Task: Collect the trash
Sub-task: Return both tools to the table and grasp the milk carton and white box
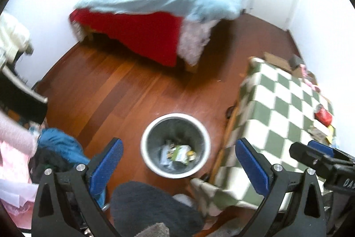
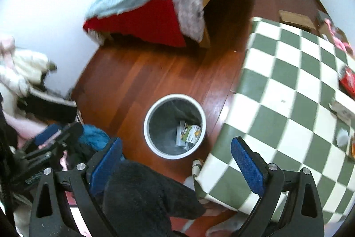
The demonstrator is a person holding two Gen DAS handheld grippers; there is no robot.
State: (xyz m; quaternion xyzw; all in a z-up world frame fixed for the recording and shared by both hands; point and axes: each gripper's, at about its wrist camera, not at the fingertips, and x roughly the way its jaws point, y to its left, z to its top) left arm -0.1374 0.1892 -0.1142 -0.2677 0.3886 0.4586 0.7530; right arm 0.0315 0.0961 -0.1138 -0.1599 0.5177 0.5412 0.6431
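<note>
Basically both grippers, left [image 1: 177, 161] & right [image 2: 176, 158], spread wide, empty, above trash bin [image 1: 150, 161] w/ wrappers [image 1: 177, 153] inside.

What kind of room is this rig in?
Most likely a bedroom in a home. A bed with a light blue duvet stands against the wall, clothes lie piled on the wooden floor, and a small waste bin holding some trash stands beside a table with a green-and-white checked cloth.
</note>
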